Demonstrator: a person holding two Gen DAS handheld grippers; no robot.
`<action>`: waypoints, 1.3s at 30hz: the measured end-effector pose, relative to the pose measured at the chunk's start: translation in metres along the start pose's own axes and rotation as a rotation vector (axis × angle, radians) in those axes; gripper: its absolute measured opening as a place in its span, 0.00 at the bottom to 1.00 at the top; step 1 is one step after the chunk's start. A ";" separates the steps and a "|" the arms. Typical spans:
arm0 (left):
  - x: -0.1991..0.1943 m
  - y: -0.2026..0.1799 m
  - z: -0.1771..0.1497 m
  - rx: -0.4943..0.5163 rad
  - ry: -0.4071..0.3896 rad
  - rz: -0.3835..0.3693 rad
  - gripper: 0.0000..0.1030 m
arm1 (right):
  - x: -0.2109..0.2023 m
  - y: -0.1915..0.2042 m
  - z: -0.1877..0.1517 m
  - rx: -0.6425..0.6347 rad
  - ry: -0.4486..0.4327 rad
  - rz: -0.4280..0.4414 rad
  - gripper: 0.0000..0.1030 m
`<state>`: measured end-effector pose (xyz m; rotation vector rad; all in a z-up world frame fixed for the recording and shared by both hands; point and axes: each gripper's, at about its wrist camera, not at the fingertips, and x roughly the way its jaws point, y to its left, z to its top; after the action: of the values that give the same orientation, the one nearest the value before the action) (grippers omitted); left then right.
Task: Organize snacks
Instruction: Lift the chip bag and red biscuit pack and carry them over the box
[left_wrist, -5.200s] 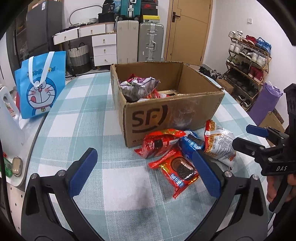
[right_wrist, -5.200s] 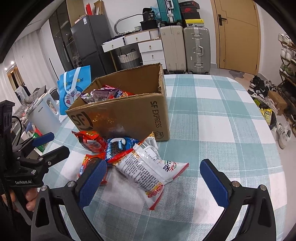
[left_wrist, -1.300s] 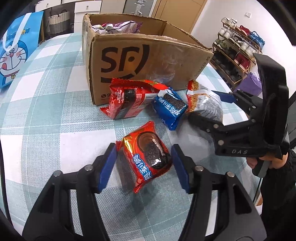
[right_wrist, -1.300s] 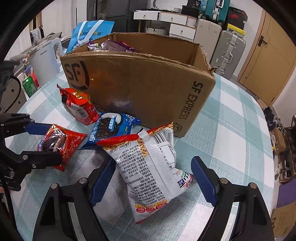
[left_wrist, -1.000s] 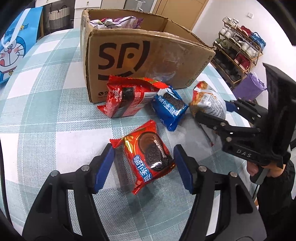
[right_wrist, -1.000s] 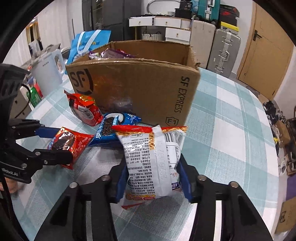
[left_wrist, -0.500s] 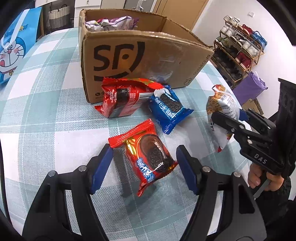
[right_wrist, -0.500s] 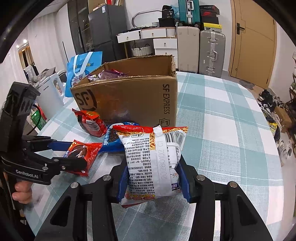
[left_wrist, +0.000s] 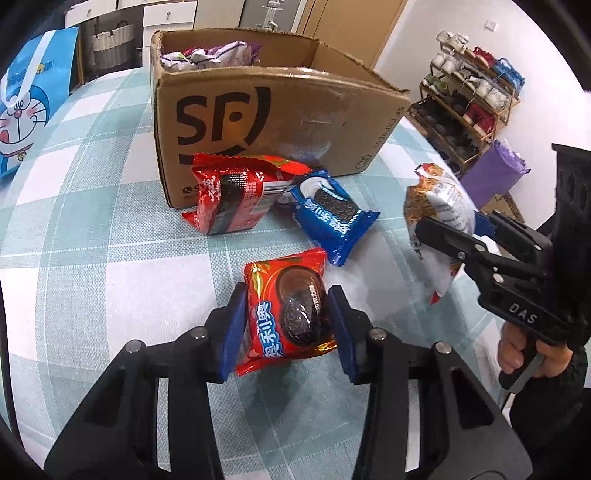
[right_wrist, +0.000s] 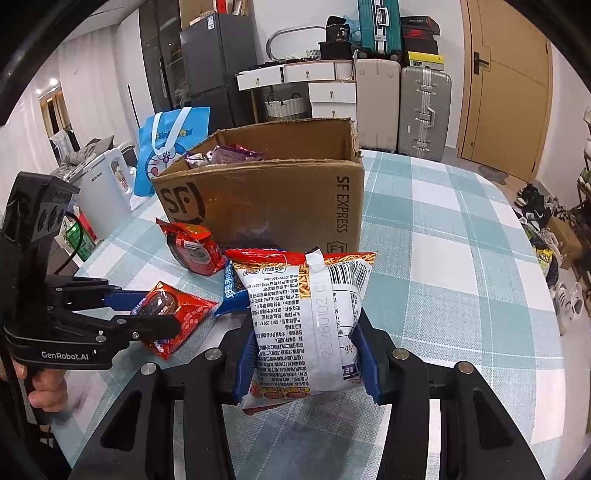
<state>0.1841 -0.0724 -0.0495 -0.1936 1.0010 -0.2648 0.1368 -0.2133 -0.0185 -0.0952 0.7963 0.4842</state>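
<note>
My left gripper (left_wrist: 287, 314) is shut on the red Oreo pack (left_wrist: 284, 280), both blue pads pressing its sides just above the checked tablecloth. In the right wrist view the same gripper (right_wrist: 147, 310) holds that pack (right_wrist: 184, 310) at the left. My right gripper (right_wrist: 304, 343) is shut on the white noodle snack bag (right_wrist: 306, 295), held upright off the table. A blue Oreo pack (left_wrist: 328, 218) and a bigger red pack (left_wrist: 232, 192) lie in front of the open SF cardboard box (left_wrist: 258, 103). A purple snack bag (left_wrist: 214, 55) lies inside the box.
A blue cartoon tote bag (right_wrist: 166, 147) and a white kettle (right_wrist: 107, 184) stand left of the box. The round table's edge (right_wrist: 546, 332) curves on the right, with shoes and a shoe rack (left_wrist: 472, 96) beyond. Suitcases (right_wrist: 424, 110) and drawers line the back wall.
My left jaws, open around the red Oreo pack before, have closed onto its sides. My right gripper has raised the noodle bag off the table and away from the other packs.
</note>
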 end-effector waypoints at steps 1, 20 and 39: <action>-0.003 0.000 -0.002 0.001 -0.006 -0.001 0.39 | -0.002 0.001 0.001 0.000 -0.006 0.003 0.46; -0.089 -0.004 0.005 0.019 -0.171 -0.009 0.39 | -0.044 0.018 0.030 -0.005 -0.148 0.006 0.46; -0.142 -0.004 0.051 0.031 -0.293 0.037 0.39 | -0.038 0.024 0.084 0.070 -0.233 0.014 0.46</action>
<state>0.1537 -0.0302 0.0924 -0.1795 0.7087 -0.2105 0.1595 -0.1847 0.0696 0.0318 0.5853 0.4708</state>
